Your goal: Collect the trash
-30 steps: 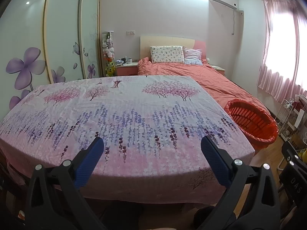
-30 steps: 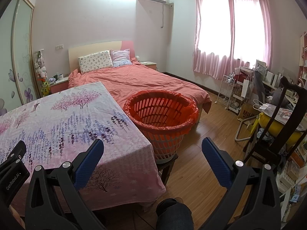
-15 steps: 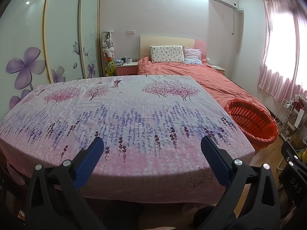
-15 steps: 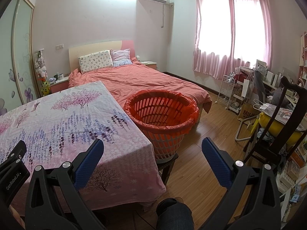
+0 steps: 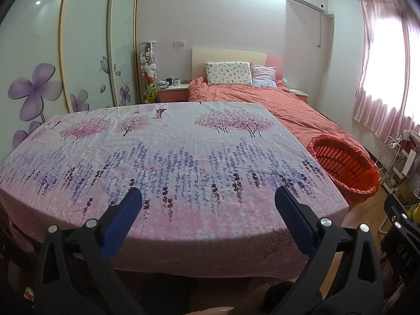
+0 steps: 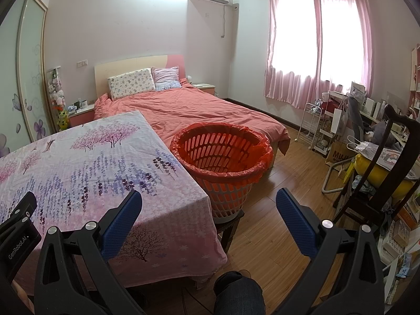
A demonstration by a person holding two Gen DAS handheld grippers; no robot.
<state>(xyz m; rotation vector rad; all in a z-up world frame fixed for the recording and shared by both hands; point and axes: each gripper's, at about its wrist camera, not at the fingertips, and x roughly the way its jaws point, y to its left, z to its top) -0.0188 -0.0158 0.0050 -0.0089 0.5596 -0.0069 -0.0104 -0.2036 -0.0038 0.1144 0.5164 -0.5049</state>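
An orange slatted basket (image 6: 223, 157) lined with a red bag stands on a low stool at the table's right edge; it also shows in the left wrist view (image 5: 344, 165). The table wears a pink and purple floral cloth (image 5: 170, 157), also in the right wrist view (image 6: 78, 168). No trash shows on the cloth. My left gripper (image 5: 208, 202) is open and empty over the table's near edge. My right gripper (image 6: 208, 204) is open and empty near the table's right corner, in front of the basket.
A bed with a salmon cover (image 6: 199, 107) lies behind the table and basket. A dark wooden chair (image 6: 388, 173) and cluttered shelves stand at the right. A wardrobe with flower decals (image 5: 39, 60) lines the left wall. Wooden floor (image 6: 275, 225) lies between basket and chair.
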